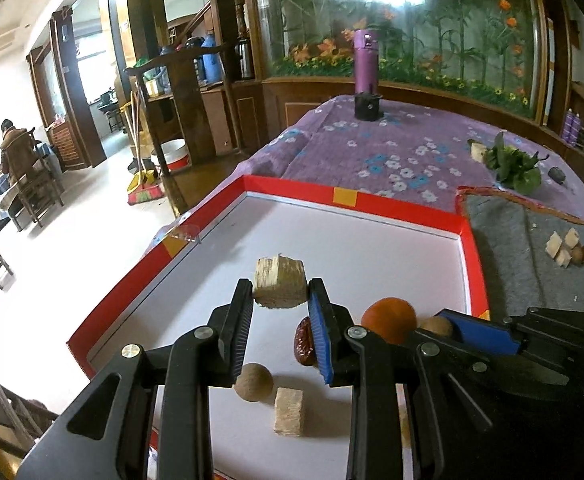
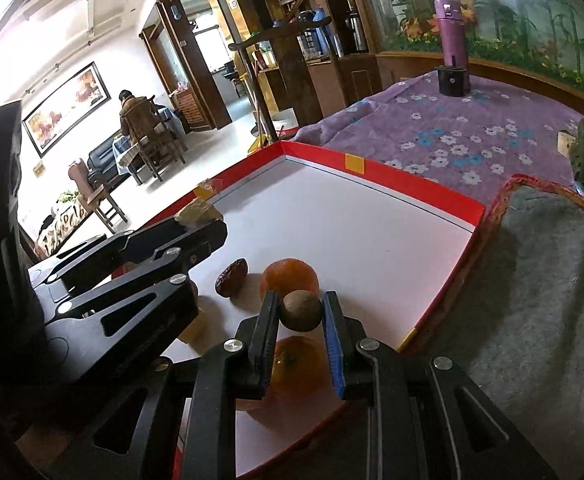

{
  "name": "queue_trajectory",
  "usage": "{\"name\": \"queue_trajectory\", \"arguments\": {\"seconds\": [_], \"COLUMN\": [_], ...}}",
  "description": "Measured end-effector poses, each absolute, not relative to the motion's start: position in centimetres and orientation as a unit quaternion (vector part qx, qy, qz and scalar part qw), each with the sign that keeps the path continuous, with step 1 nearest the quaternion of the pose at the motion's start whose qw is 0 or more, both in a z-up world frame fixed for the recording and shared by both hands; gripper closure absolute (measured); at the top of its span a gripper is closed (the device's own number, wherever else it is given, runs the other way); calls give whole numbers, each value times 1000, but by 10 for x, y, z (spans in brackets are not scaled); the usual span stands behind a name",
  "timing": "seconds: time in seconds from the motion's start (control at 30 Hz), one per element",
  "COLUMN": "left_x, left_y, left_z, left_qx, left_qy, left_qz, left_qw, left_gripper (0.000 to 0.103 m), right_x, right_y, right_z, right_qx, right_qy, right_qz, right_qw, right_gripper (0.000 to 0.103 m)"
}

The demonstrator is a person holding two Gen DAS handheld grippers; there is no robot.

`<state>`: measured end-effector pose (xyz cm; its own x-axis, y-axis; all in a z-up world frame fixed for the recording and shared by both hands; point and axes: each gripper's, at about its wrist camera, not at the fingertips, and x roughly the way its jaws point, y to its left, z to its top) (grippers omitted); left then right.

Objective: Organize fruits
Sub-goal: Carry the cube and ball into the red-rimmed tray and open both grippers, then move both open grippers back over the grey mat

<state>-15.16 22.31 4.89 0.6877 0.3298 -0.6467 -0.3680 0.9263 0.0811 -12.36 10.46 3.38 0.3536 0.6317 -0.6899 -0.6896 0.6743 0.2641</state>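
The left tool (image 1: pixel 279 300) is gripping a pale, layered, cube-shaped chunk of cut sugarcane (image 1: pixel 279 283) between its black fingertips, holding it above the white floor of a red-rimmed shallow tray (image 1: pixel 356 199). Below and between the fingers, a round tan longan-like fruit (image 1: pixel 253 381) and a second pale fibrous cube (image 1: pixel 289 411) are lying on the tray floor, near each other. A wrinkled dark red date (image 1: pixel 304 342) is sitting just beside the tool's right finger, and a round orange mandarin (image 1: pixel 389 320) is resting further right.

The right tool (image 2: pixel 300 312) is clamping a small round brownish-green fruit (image 2: pixel 300 310) between its blue-padded fingers (image 2: pixel 336 354), raised over the tray's near right part. Under it another orange mandarin (image 2: pixel 296 372) is lying on the tray.

The tray is resting on a worktop covered with a purple flowered cloth (image 1: pixel 372 148), beside a grey felt mat with a red edge (image 1: pixel 532 240) carrying a few pale cubes and brown fruits (image 1: pixel 566 252). A purple flask (image 1: pixel 366 74) is standing far back on the cloth.
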Motion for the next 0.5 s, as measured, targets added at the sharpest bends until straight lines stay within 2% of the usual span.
{"name": "queue_trajectory", "arguments": {"seconds": [0.03,0.1,0.2,0.3,0.5], "left_x": [-151,-152,-153,-154,-152], "left_y": [223,222,221,220,209], "left_z": [48,49,52,55,57], "left_qx": [-25,-20,-13,-9,6], "left_qy": [349,350,343,340,344], "left_qz": [193,200,212,214,207], "left_qw": [916,915,915,916,916], "left_gripper": [74,58,38,36,33], "right_x": [-123,-122,-121,-119,-105], "right_y": [105,104,98,87,57], "right_z": [34,34,38,45,54], "right_qx": [-36,-34,-22,-9,20], "right_qy": [403,404,400,391,384], "right_qz": [402,404,407,405,383], "right_qw": [822,820,821,826,840], "right_gripper": [78,78,74,68,66]}}
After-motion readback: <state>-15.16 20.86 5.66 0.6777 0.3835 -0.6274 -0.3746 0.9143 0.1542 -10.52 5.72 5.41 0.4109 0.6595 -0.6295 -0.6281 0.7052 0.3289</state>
